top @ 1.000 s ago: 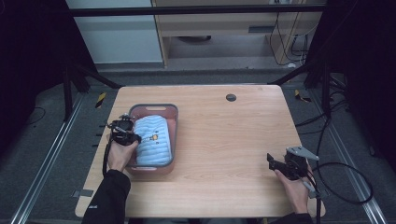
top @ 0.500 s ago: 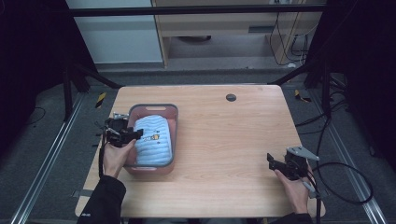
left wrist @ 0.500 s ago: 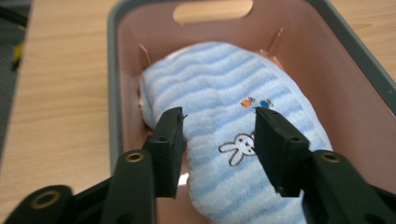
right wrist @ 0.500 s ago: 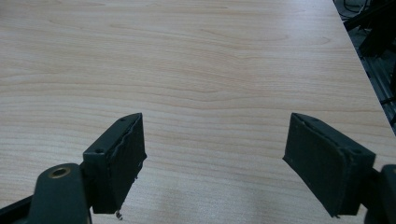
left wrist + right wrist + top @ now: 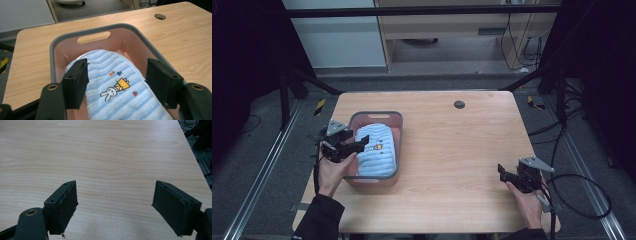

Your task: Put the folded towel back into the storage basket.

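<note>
A folded blue-and-white striped towel with a small rabbit picture lies inside a pink basket with a grey rim on the left half of the wooden table. My left gripper hovers over the basket's left side, above the towel. Its jaws have just been opening and now stand wide apart, with the towel lying free below them and nothing gripped. My right gripper rests near the table's front right corner, open, with bare wood between its pads.
A round cable hole sits near the table's far edge. The table's right edge runs close beside the right gripper. Cables trail on the floor at the right.
The left gripper has pulled back toward the basket's left rim and risen, its jaws spreading apart off the towel. The towel stays in the basket. The right gripper has not moved.
</note>
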A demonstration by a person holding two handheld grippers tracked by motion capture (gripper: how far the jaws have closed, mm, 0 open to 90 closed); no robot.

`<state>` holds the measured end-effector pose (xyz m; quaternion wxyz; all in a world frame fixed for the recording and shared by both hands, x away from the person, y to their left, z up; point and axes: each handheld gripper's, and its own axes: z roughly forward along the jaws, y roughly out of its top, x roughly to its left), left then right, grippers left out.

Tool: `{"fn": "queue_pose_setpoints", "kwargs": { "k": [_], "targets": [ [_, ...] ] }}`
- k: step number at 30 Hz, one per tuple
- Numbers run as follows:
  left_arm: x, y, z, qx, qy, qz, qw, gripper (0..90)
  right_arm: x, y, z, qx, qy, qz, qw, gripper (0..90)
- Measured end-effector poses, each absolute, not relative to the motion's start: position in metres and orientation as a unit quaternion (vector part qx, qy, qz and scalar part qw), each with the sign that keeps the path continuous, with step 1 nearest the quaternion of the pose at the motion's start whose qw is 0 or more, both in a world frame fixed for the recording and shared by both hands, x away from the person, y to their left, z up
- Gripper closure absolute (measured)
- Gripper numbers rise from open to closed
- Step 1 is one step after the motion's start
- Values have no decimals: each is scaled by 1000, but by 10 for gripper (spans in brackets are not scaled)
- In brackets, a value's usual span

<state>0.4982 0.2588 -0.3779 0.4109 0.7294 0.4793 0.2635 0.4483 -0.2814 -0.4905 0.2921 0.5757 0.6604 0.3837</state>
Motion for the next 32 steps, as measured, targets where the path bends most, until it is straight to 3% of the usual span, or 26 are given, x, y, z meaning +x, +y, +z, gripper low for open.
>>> {"fn": "queue_pose_setpoints", "kwargs": {
  "k": [11,32],
  "targets": [
    [470,270,-366,728,453,297,419,253,447,-281,-491,574,660,384,297,188],
    [452,353,-399,671,534,330,393,240,445,-280,-490,569,661,389,297,182]
  ]
}}
